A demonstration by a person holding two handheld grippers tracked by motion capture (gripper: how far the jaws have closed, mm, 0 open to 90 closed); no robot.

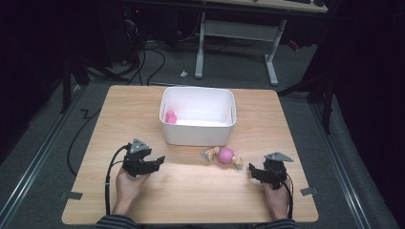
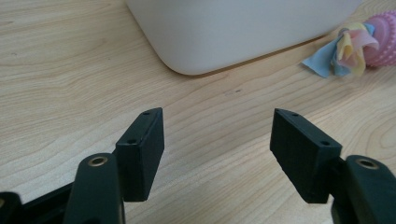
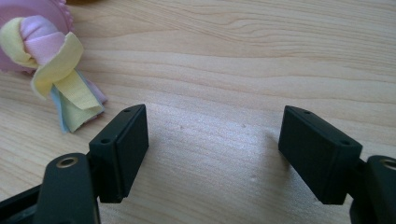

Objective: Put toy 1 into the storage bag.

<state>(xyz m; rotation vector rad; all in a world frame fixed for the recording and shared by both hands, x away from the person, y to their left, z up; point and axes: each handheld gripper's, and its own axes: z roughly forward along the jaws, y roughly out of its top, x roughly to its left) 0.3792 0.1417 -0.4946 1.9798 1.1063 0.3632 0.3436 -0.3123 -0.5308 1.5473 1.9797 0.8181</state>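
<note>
A white bin [image 1: 198,138] stands at the middle of the wooden table, with a pink toy [image 1: 170,117] inside at its left. In front of the bin lies a pink knobbly ball with pastel cloth tails [image 1: 225,155], also seen in the left gripper view [image 2: 355,44] and the right gripper view [image 3: 44,51]. My left gripper [image 1: 155,162] rests low on the table, left of the ball, open with nothing between its jaws [image 2: 217,149]. My right gripper [image 1: 252,171] sits right of the ball, open and empty [image 3: 212,149].
The bin's near wall [image 2: 233,32] rises just ahead of the left gripper. Bare wood lies between and in front of both grippers. Beyond the table are a desk frame [image 1: 236,33] and cables on the floor.
</note>
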